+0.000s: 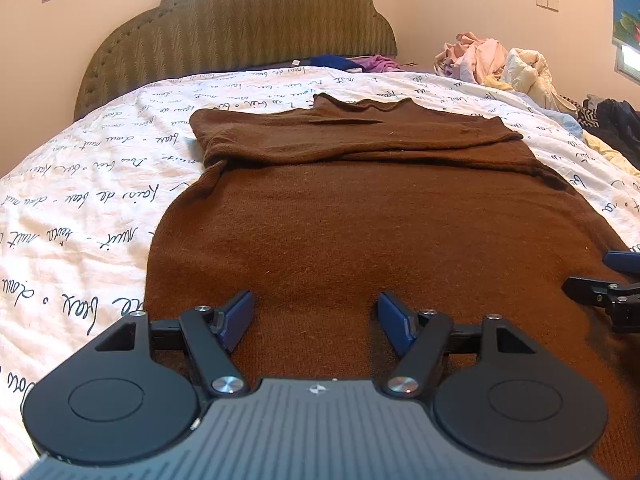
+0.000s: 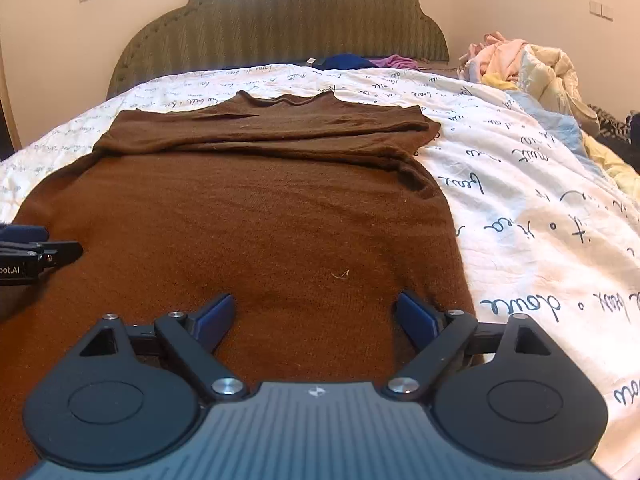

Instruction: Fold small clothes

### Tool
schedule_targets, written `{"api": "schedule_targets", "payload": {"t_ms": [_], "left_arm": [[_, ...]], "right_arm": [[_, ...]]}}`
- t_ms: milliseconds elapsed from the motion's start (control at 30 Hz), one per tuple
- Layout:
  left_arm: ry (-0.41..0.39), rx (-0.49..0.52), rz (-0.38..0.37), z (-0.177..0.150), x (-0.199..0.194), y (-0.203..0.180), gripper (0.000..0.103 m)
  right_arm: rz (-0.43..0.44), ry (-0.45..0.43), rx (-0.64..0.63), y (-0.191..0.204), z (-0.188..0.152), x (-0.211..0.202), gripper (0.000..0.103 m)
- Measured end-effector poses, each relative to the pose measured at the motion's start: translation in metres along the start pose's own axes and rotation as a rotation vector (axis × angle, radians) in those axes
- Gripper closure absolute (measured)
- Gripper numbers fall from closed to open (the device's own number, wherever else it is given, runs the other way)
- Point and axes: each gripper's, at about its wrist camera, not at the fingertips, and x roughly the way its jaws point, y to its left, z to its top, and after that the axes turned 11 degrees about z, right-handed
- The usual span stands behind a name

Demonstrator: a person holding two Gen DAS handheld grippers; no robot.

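A brown knitted sweater [image 1: 360, 220] [image 2: 260, 220] lies flat on the bed, collar at the far end, with its sleeves folded across the chest. My left gripper [image 1: 315, 298] hovers over the near left part of the sweater's body, jaws open, only flat knit showing between the blue pads. My right gripper [image 2: 315, 298] stands open over the near right part, close to the sweater's right edge, with nothing pinched. Each gripper's fingers [image 1: 592, 286] [image 2: 40, 248] show at the edge of the other's view, low over the cloth.
A white bedsheet [image 1: 80, 200] [image 2: 540, 220] with script print covers the bed. A green padded headboard [image 1: 240, 20] stands at the far end, with blue and purple garments [image 1: 352, 63] below it. A heap of pale clothes [image 1: 492, 64] [image 2: 520, 60] and dark clothes [image 1: 616, 120] lie at the right.
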Motion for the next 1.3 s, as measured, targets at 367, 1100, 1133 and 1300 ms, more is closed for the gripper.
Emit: {"api": "schedule_targets", "payload": {"t_ms": [367,1100,1133,1300], "left_arm": [[0.009,0.000,0.002,0.001,0.001,0.001,0.020],[-0.021,-0.037,0.039,0.068,0.016,-0.002,0.005],[-0.043,-0.071,0.037,0.084,0.028,-0.003,0.005],[-0.098,-0.121,0.099,0.141,0.109,-0.020,0.005]], "right_arm": [[-0.010,-0.005,0.003,0.005,-0.002,-0.001,0.013],[0.034,-0.090,0.033,-0.001,0.064,-0.004,0.009],[0.022,-0.098,0.028,-0.004,0.081,0.007,0.009],[0.013,-0.086,0.082,-0.026,0.151,0.088,0.009]]}}
